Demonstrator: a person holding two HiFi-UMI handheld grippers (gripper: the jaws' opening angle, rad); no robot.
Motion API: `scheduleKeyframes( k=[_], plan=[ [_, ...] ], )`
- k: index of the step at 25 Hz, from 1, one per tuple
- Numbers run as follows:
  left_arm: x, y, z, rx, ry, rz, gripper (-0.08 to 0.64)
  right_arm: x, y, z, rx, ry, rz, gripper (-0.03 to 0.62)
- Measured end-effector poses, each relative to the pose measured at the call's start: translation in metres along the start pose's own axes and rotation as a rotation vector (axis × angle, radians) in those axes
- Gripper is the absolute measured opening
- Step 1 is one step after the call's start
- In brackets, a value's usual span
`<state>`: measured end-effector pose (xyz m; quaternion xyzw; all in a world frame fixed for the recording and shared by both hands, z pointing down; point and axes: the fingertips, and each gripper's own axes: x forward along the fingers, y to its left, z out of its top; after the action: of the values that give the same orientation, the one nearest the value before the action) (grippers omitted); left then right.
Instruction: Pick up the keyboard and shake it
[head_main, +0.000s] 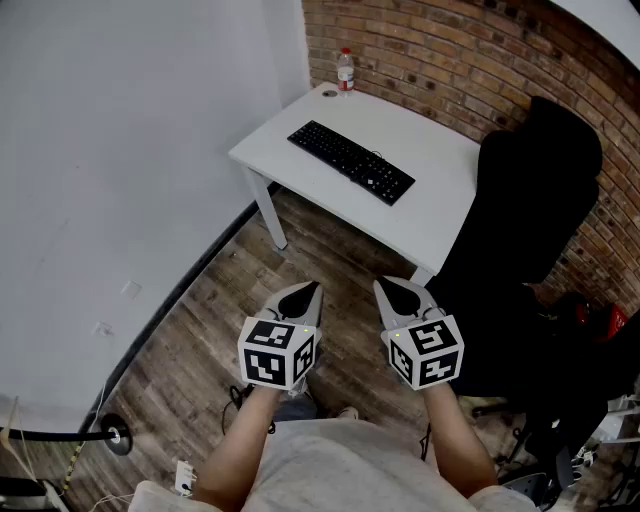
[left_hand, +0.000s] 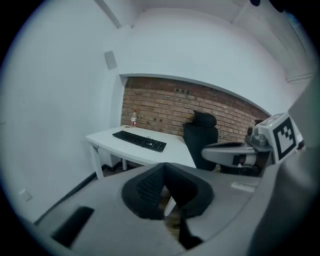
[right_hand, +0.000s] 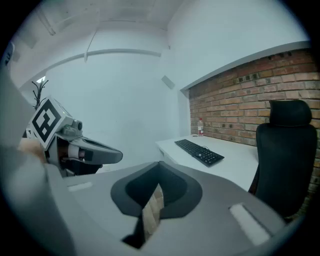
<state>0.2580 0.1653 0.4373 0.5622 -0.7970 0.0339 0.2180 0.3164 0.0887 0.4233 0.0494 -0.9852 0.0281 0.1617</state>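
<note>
The white bench (head_main: 440, 150) stands against the brick wall ahead of me, with a black chair (head_main: 530, 200) at its right end. The keyboard (head_main: 350, 161) lies flat on the bench. Its long axis runs parallel to the bench's near long edge, so it lies across my line of approach, not along it. A bottle (head_main: 345, 70) stands at the far left corner, clear of the keyboard.

Both tools hang over the wooden floor, well short of the bench. The left tool (head_main: 303, 296) has its jaws together on nothing, and so does the right tool (head_main: 396, 293). I judge the right one nearer the keyboard's right end and the left one roughly in line with its left end, so each could take one end.
</note>
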Motion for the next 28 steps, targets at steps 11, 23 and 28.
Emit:
scheduleKeyframes(
  k=[11, 23, 28],
  plan=[
    [0.024, 0.043, 0.012, -0.014, -0.001, -0.04, -0.005, 0.049, 0.004, 0.005, 0.018, 0.035, 0.008, 0.011],
    [0.075, 0.149, 0.064, -0.017, 0.004, -0.124, -0.005, 0.156, -0.002, 0.049, 0.051, 0.06, -0.088, 0.011],
    [0.087, 0.19, 0.081, -0.011, 0.008, -0.151, -0.005, 0.193, 0.0, 0.062, 0.089, 0.069, -0.122, 0.011]
  ],
)
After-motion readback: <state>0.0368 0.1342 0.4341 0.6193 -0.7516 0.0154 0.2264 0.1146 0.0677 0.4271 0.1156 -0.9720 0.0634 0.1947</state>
